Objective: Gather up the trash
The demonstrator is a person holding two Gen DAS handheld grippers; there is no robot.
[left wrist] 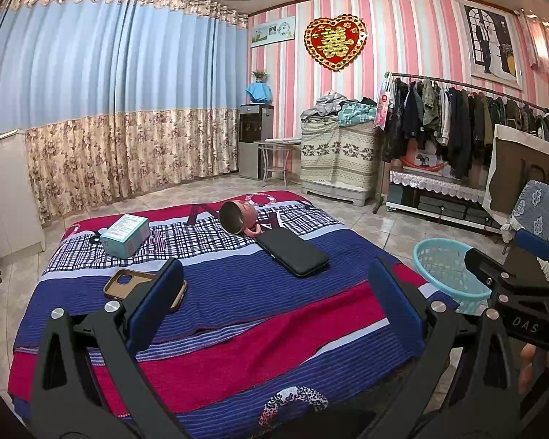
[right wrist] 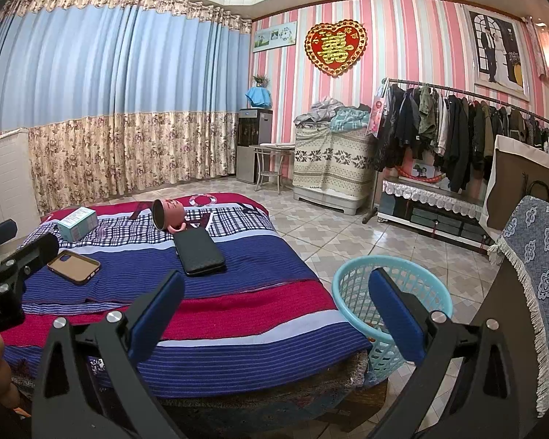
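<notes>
two grippers up over the bed, both with their blue-padded fingers spread wide and nothing between them. left gripper (left wrist: 274,303) hangs above the striped blanket (left wrist: 238,285), its left pad (left wrist: 153,300) covering one edge of the tan phone case (left wrist: 128,283) from the camera's angle; whether it touches the case i can't tell. right gripper (right wrist: 278,311) sits off toward the bed's right side, its right finger (right wrist: 399,314) in front of the teal laundry-style basket (right wrist: 355,274) that stands on the tiled floor just beside the bed. something small and orange shows low inside the basket, too small to make out.

on the blanket, four things spread out: the phone case lying open side up near the left, a light teal box (left wrist: 126,236) farther back on the plaid band, a pink mug (left wrist: 238,217) tipped on its side with its mouth facing the camera, and a black wallet-like case (left wrist: 292,252) lying flat just in front of the mug, apart from the rest. from the right wrist view they line up the same way: box (right wrist: 77,222), mug (right wrist: 169,214), black case (right wrist: 199,252), phone case (right wrist: 75,266).

behind it all, blue and floral curtains (left wrist: 109,91), a striped pink wall with a red heart ornament (left wrist: 335,42), and a clothes rack (left wrist: 457,117) full of dark jackets. a hand (left wrist: 530,366) shows at the right edge of the left view, under the other gripper's body.
</notes>
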